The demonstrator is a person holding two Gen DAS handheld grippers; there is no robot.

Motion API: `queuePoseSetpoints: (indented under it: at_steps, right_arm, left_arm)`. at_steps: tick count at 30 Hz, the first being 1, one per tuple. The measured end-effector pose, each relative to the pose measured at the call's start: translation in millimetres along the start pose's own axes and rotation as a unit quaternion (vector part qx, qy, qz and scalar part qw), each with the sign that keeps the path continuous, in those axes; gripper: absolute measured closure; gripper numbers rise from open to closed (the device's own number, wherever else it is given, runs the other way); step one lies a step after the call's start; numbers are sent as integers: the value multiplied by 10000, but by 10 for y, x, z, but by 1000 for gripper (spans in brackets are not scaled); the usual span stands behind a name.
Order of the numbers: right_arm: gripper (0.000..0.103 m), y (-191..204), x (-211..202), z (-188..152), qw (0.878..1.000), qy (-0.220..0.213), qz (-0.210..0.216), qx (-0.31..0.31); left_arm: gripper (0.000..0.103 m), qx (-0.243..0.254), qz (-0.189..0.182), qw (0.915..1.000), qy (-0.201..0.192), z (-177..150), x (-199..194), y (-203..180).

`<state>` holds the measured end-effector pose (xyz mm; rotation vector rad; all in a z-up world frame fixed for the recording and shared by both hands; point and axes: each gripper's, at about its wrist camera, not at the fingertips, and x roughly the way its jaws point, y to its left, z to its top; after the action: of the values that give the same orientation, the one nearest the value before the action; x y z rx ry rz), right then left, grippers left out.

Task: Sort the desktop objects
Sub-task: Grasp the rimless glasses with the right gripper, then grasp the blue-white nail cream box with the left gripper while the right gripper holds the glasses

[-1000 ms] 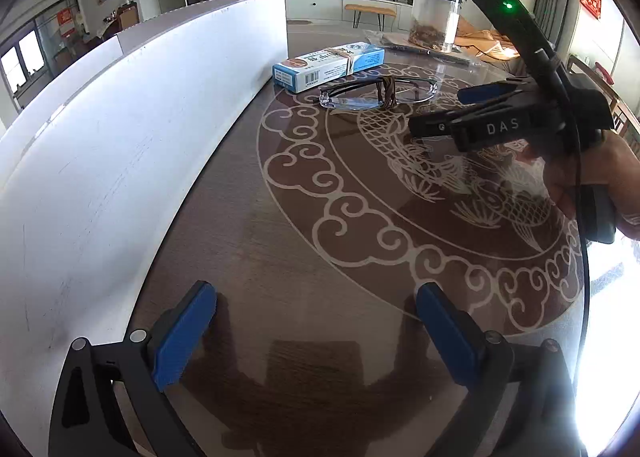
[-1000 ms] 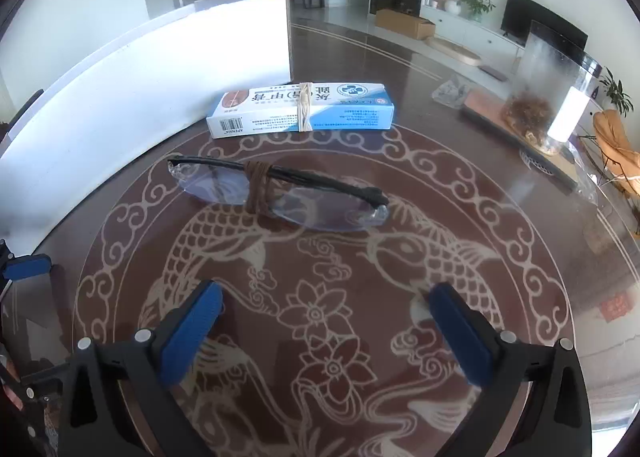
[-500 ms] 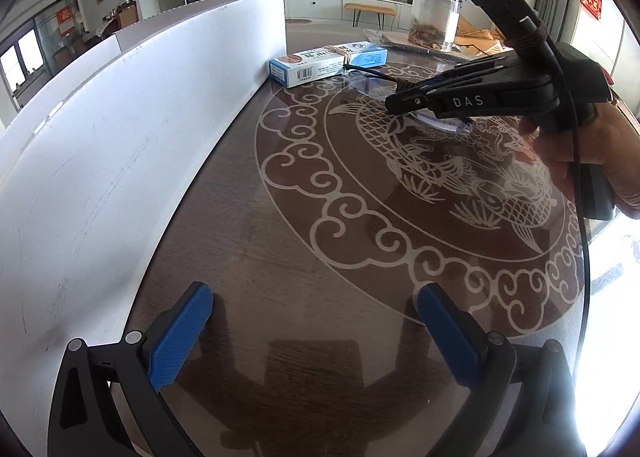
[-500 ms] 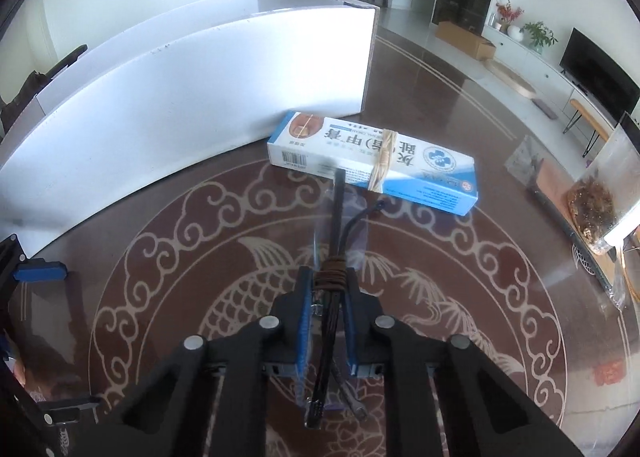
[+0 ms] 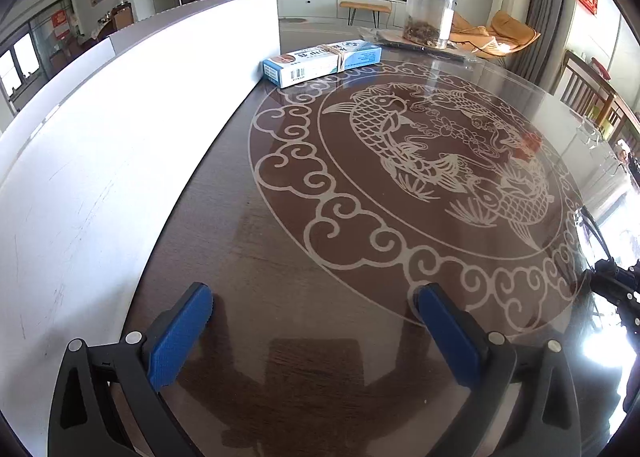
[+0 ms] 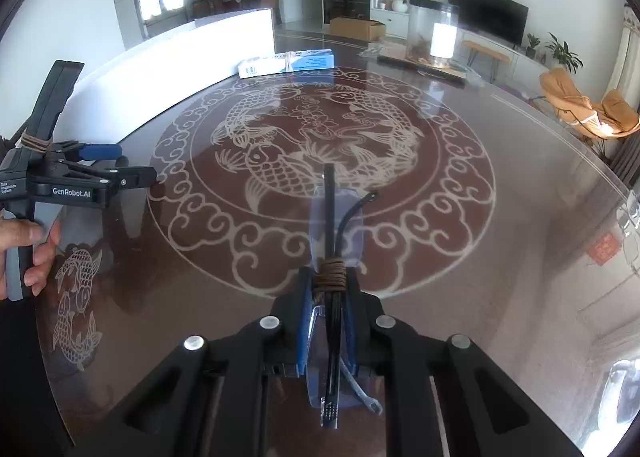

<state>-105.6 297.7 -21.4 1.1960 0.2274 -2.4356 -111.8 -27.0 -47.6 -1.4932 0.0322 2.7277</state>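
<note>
My right gripper (image 6: 327, 289) is shut on a pair of folded glasses (image 6: 331, 217) with clear lenses, black arms and a brown band wound round the middle. It holds them above the near part of the round table. A blue and white box (image 5: 322, 62) with a rubber band lies at the far side by the white board; it also shows in the right wrist view (image 6: 286, 62). My left gripper (image 5: 312, 321) is open and empty, low over the table's near edge. It shows at the left of the right wrist view (image 6: 120, 165).
A white board (image 5: 120, 129) stands along the table's left side. A clear jar (image 5: 428, 19) with brown contents stands on a mat at the far edge. The glass tabletop (image 5: 400, 161) bears a fish pattern. Chairs stand beyond the right edge.
My right gripper closed on the glasses, lifted them and carried them back toward the near side, away from the box. It has left the left wrist view. The left gripper stayed put.
</note>
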Motion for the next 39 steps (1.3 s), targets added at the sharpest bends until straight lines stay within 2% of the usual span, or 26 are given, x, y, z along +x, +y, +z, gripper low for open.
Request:
queuePoseSetpoints:
  at_steps: [2,3,8,10,13,15,16,19,22,23,25,27,28,30,31,32,33,34,39]
  right_arm:
    - [87,-49,-90,-115,9997,-68,-7,239]
    - [87,-97,-112,-155,9992,-104,32,391]
    - [87,-232,-201,-232,9963,-169,82,839]
    - [87,-229,-206,-228,9960,-172,90,867]
    - [87,-191,-190,-212,9965,-161,39,817]
    - [87,-191,-182,-205,9964,-163,60,834]
    - [87,-199,-191,-212,9962,-167,86,855]
    - [87,-201,-168,-199,9962,-168,79,852]
    - [87,-164,-175,-204,9968,-159,3,787]
    - [87,-164,-170,-202,9968,-159,-2,783]
    - [87,-175,-170,-207,9966,-163,24,807]
    - [87,-181,-176,-209,9965,-170,40,821]
    - [87,-183,-175,-208,9965,-170,37,819]
    - [87,-171,-179,-210,9966,-165,15,801]
    - [87,-169,-176,-207,9967,-163,5,793]
    - [87,-169,-175,-206,9967,-164,-2,791]
    - [87,-168,-176,-205,9968,-163,-8,788]
    - [87,-167,-176,-205,9968,-162,-13,784]
    - [87,-155,-167,-198,9971,-157,-74,746]
  left_arm:
    - [0,375,-50,9991,187,192,92,-106]
    - [0,600,120,9979,214,333,135,-193]
    - [0,1499,637,9866,-48,1171,363,-517]
    - [0,1883,885,9780,-179,1476,520,-634]
    - [0,2440,1273,9604,-428,1799,714,-793]
    - [0,2587,1370,9544,-588,1985,822,-847]
    - [0,2550,1354,9559,-544,2081,894,-842]
    - [0,2083,1031,9718,-387,2327,1077,-721]
    - [0,1650,773,9832,-117,2449,1285,-570]
    - [0,1584,726,9847,37,2462,1374,-532]
    - [0,1292,527,9902,50,2469,1427,-411]
    - [0,671,40,9974,267,2470,1498,-230]
    - [0,508,-191,9978,378,2442,1513,-186]
    - [0,454,-227,9984,268,2361,1465,-156]
    - [7,453,-238,9985,171,2318,1416,-151]
    - [26,433,-226,9988,63,2279,1349,-147]
    - [39,397,-206,9990,-38,2234,1269,-144]
    - [59,400,-184,9990,-77,2183,1204,-156]
    - [59,348,-207,9990,-195,1559,838,-235]
